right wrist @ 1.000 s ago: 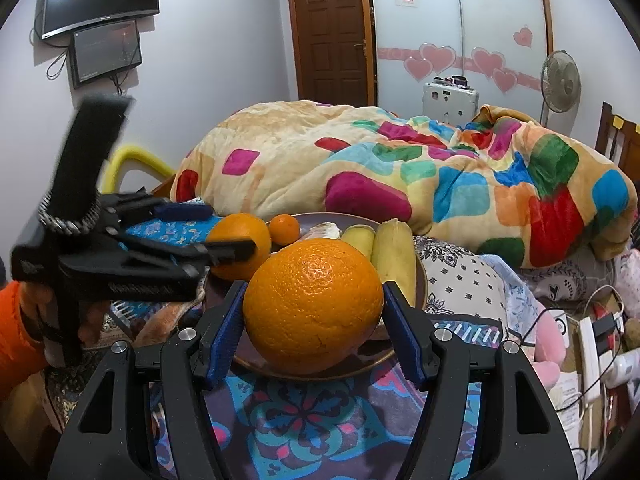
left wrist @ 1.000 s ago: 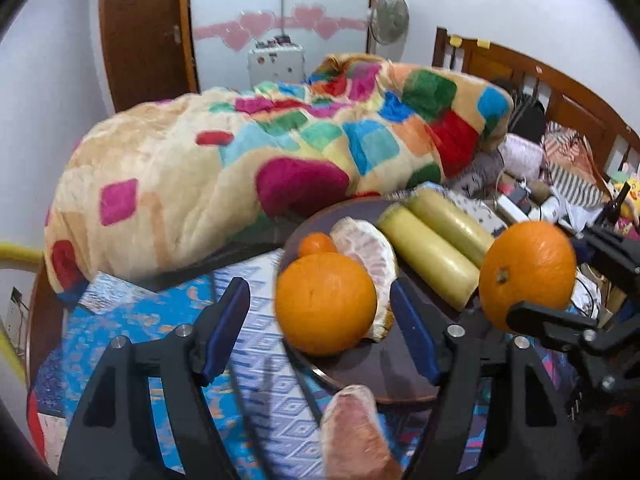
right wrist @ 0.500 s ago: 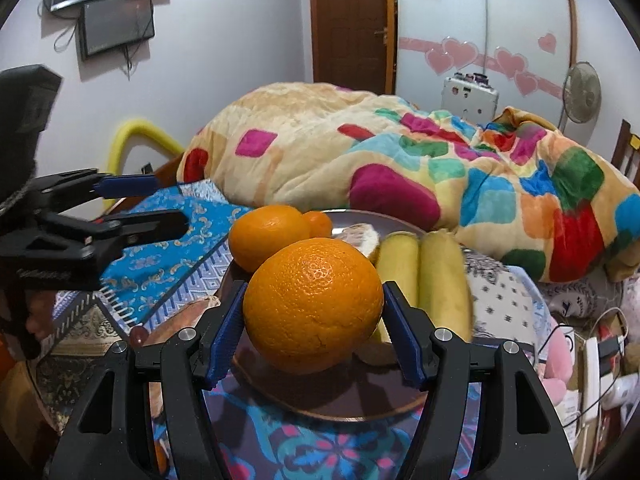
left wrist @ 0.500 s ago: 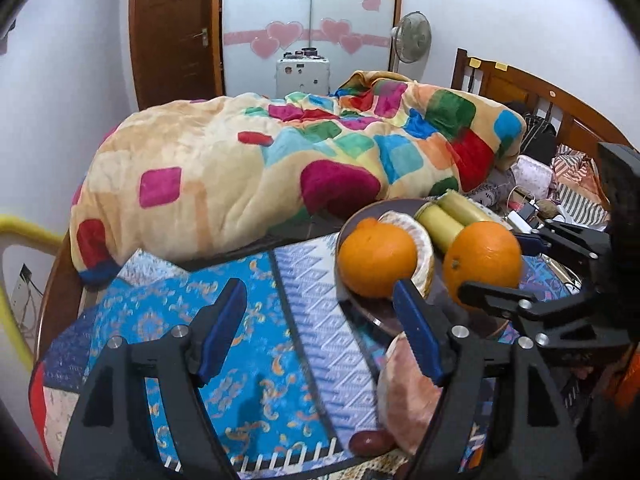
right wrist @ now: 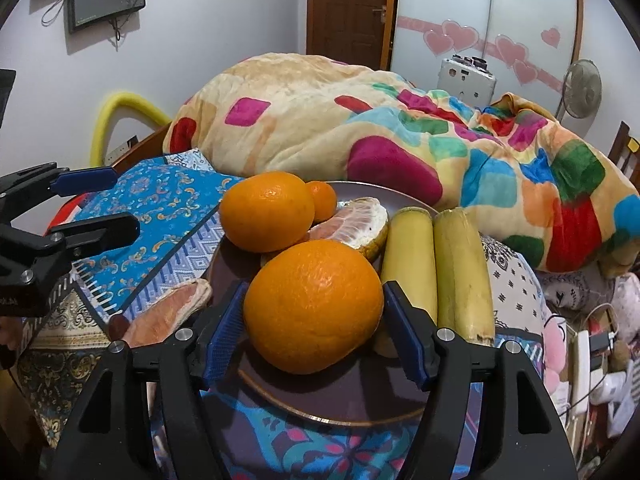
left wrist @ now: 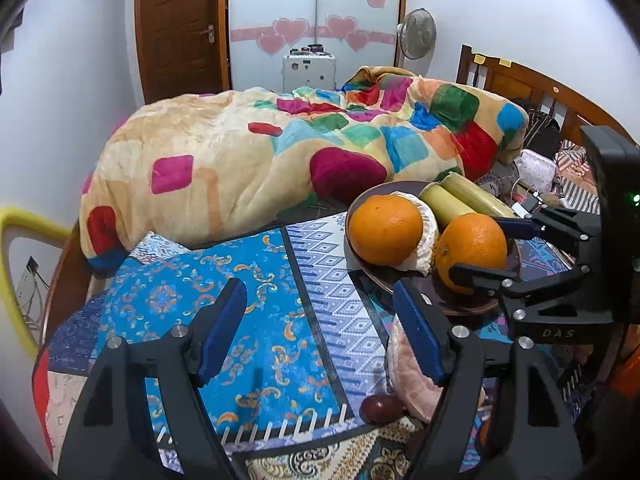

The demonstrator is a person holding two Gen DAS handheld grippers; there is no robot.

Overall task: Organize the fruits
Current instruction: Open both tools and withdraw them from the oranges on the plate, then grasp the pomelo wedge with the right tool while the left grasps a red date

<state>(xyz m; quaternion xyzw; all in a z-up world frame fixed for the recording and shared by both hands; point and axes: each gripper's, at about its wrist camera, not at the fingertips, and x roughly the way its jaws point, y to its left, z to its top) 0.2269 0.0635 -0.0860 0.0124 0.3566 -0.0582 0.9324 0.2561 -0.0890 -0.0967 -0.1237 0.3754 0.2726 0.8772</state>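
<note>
Both wrist views look down, close, sharing the plate (left wrist: 472, 310) (right wrist: 360, 400).

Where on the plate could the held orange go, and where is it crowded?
The near part of the brown plate, under the right gripper and its orange, is bare. The far part is crowded: another orange, a small orange, a peeled piece and two bananas.

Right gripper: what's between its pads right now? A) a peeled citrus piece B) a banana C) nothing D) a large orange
D: in the right wrist view the right gripper has a large orange between its blue pads, over the brown plate; the bananas and the peeled citrus piece lie on the plate beyond it.
</note>
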